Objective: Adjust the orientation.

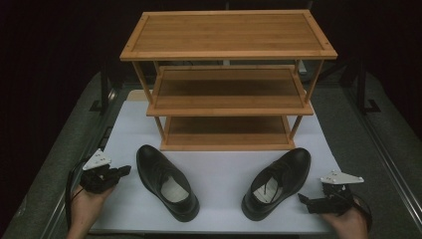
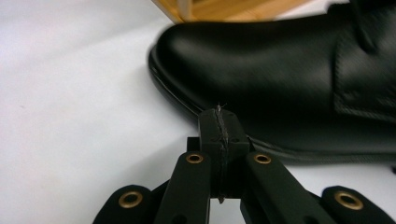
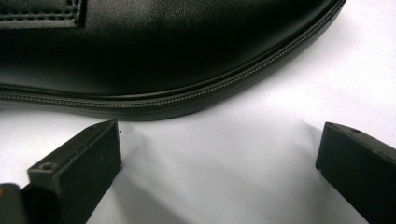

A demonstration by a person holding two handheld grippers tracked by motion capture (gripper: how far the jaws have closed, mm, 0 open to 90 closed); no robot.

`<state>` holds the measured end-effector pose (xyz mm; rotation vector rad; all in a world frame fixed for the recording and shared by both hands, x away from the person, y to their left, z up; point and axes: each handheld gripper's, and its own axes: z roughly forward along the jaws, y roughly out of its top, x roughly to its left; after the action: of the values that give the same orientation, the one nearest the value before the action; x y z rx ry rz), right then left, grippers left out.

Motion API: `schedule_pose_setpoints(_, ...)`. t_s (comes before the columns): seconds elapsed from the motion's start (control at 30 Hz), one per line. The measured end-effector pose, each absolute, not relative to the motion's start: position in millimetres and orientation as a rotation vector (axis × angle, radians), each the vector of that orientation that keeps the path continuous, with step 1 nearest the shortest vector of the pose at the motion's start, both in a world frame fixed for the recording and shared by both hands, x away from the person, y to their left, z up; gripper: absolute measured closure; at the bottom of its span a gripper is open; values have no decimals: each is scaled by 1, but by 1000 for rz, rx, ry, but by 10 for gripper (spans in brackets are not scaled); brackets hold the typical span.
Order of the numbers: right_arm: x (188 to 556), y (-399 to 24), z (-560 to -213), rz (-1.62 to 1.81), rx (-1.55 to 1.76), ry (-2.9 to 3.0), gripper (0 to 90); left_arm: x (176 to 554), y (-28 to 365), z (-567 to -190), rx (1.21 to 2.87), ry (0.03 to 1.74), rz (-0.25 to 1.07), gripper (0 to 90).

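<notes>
Your left gripper [image 1: 124, 171] sits at the lower left of the high view, jaws pressed together on nothing, tips just short of the left shoe [image 1: 166, 181], with white mat [image 1: 219, 172] open between them. Your right gripper [image 1: 302, 198] at the lower right has its jaws wide apart, near the sole edge of the right shoe [image 1: 276, 182]. Bare mat separates the 2 shoes; the wooden rack [image 1: 227, 79] stands behind, its bottom shelf edge close to both toes.
</notes>
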<state>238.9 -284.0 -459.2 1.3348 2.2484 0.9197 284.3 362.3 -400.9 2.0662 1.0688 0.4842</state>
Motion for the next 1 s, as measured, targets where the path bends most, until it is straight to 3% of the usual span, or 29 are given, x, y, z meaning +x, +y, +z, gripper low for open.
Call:
schedule_pose_setpoints(0.5,239,-284,-459,920,1335,2248,0,337,368,-400,2015,1128,572,900)
schedule_pose_setpoints(1.0,239,-284,-459,921,1335,2248,0,374,353,-427,2065,1162,507,900)
